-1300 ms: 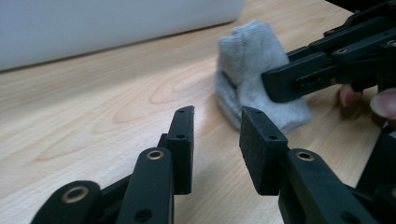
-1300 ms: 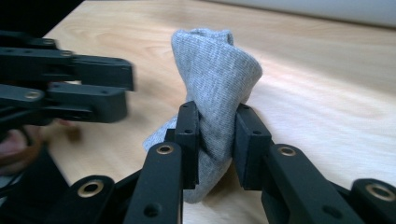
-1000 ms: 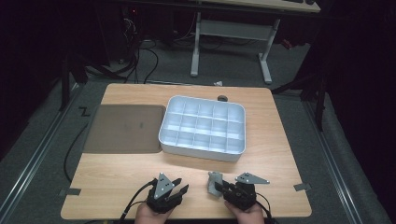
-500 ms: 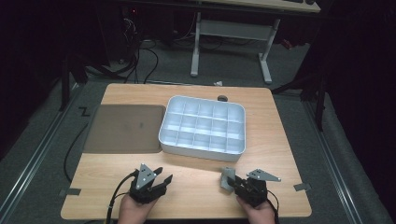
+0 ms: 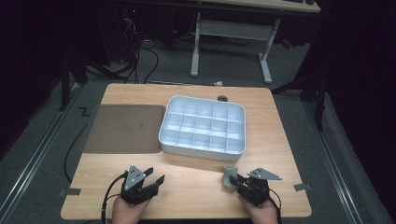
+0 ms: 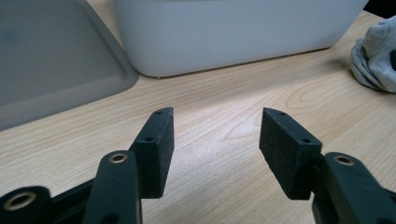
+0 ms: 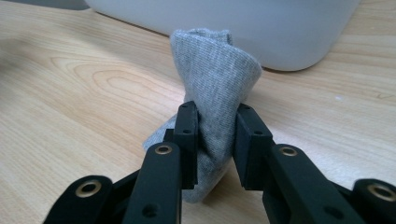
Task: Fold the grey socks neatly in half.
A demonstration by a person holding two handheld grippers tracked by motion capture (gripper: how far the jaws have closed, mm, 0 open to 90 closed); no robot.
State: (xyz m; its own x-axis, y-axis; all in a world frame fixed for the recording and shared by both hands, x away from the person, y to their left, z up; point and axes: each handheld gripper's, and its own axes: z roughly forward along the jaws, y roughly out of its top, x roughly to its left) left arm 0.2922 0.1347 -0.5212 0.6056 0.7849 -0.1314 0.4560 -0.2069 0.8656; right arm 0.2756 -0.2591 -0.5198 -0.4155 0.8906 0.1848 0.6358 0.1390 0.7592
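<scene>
A bunched grey cloth (image 7: 215,70) stands up on the wooden table near its front edge, right of centre. My right gripper (image 7: 217,116) is shut on it, the pads pinching its middle, and the high view shows the same cloth (image 5: 229,176) at that gripper (image 5: 235,181). My left gripper (image 6: 215,126) is low over the table at the front left. Its jaws have just been opening and stand wide apart with only bare wood between them. From the left gripper (image 5: 156,176) the cloth (image 6: 376,56) lies off to the right.
A white box (image 5: 203,149) divided into several compartments sits mid-table beyond both grippers, its wall (image 6: 224,32) close ahead. A flat grey tray (image 5: 126,128) lies to its left. The table's front edge runs just under the hands.
The left hand has slid left, away from the right gripper, and its jaws have spread wider. The right gripper has shifted slightly right, still holding the cloth.
</scene>
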